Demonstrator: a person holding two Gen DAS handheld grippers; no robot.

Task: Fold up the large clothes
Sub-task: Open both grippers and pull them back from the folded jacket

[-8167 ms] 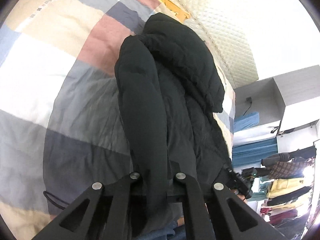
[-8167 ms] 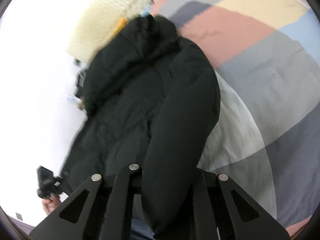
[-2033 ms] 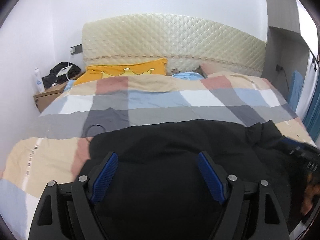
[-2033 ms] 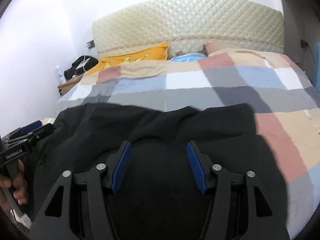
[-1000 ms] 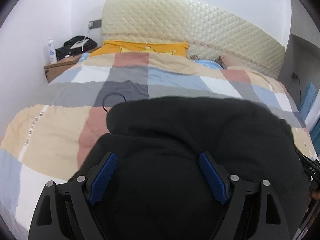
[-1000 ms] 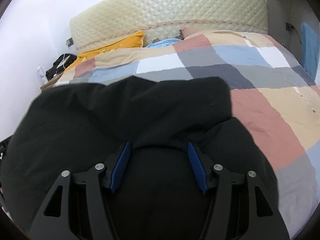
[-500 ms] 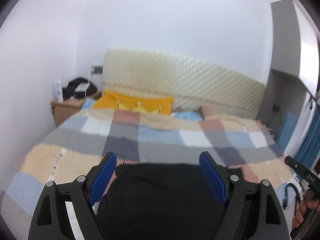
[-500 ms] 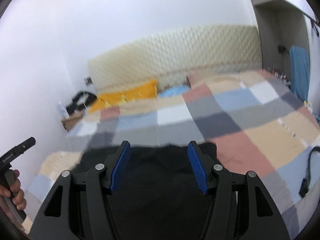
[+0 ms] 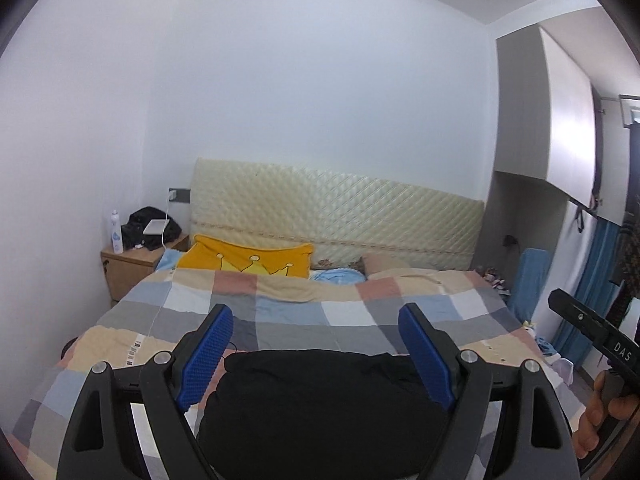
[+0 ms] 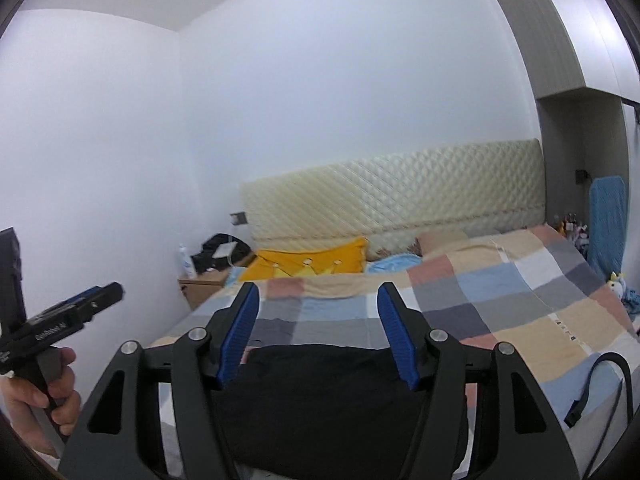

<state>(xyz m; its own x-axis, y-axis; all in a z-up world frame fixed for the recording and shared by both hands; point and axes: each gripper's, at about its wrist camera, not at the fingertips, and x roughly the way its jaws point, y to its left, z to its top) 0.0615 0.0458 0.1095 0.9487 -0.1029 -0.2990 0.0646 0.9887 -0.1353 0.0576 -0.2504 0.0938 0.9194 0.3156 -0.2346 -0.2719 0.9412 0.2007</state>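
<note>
The bed is stretching away toward its quilted cream headboard, wearing a checked cover of grey, blue, beige and pink squares. A black jacket, folded into a thick bundle, is lying on that cover at the near end. Up by the headboard a yellow cushion is leaning, a light blue cloth just beside it. A black strap is curling over the cover's near right edge.
</note>
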